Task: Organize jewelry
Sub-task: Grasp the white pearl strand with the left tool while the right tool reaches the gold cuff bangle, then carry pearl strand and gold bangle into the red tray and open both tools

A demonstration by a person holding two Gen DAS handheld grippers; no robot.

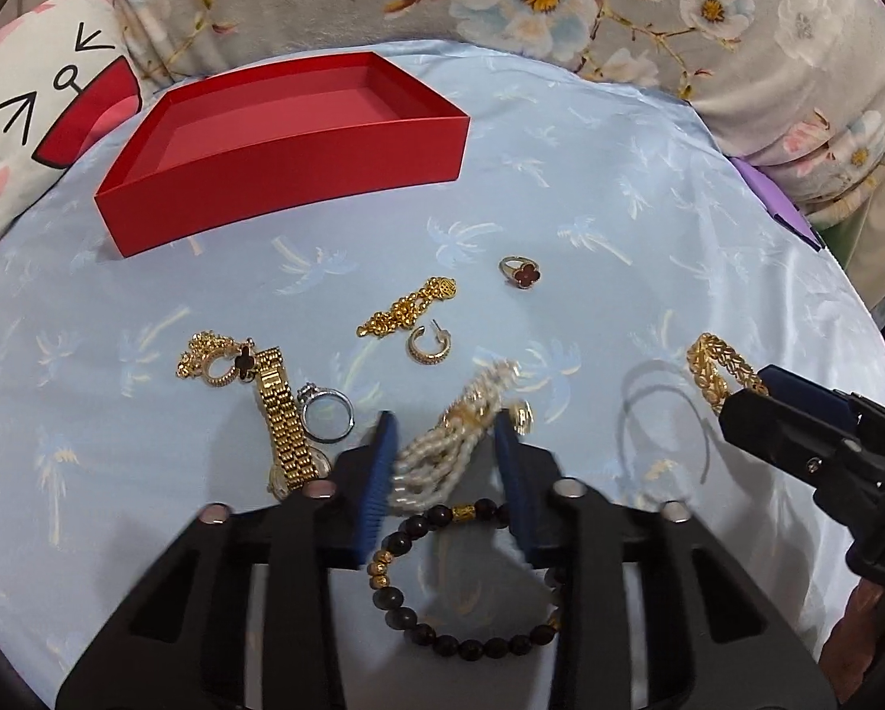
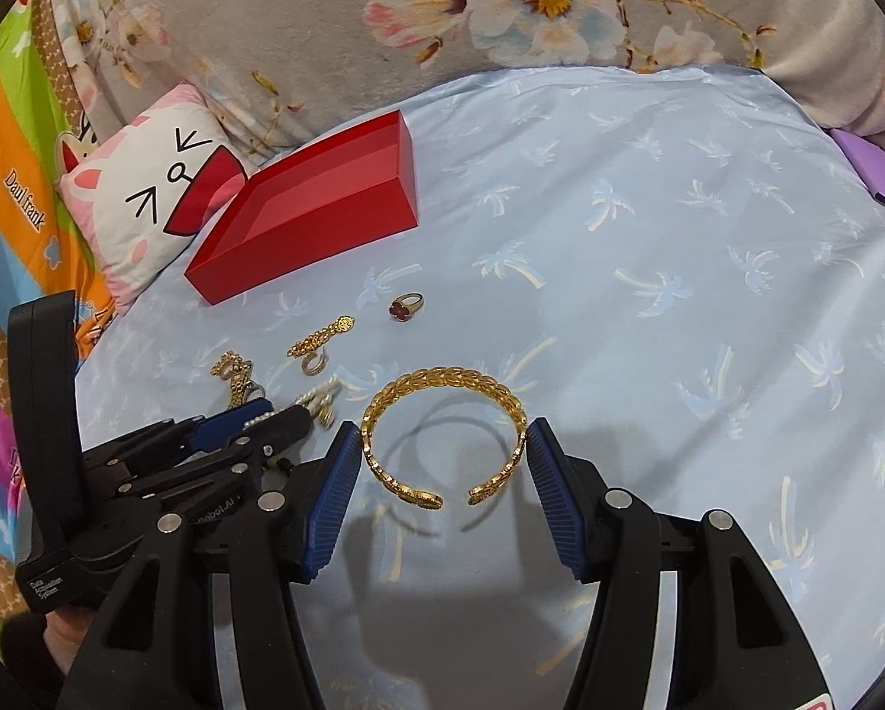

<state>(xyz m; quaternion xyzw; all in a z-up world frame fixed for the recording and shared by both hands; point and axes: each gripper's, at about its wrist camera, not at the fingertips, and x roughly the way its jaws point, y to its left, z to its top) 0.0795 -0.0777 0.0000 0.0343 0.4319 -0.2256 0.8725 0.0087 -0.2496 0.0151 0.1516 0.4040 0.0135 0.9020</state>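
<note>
My left gripper [image 1: 445,444] points down at a bundle of white pearl strands [image 1: 425,461], and its blue pads press on the bundle from both sides. Just below it a dark bead bracelet [image 1: 416,630] lies on the pale blue cloth. My right gripper [image 2: 442,444] is shut on a gold leaf-pattern cuff bangle [image 2: 442,376], which hangs a little above the cloth over its shadow. In the left wrist view that bangle [image 1: 709,361] shows at the right. An empty red box [image 1: 288,177] stands at the back left.
Loose on the cloth lie a gold watch band [image 1: 280,414], a silver ring [image 1: 327,414], a hoop earring [image 1: 428,346], a gold chain [image 1: 407,307], a red clover ring [image 1: 519,275] and a gold clover piece [image 1: 217,355]. A cat-face pillow [image 1: 28,89] and floral bedding border the cloth.
</note>
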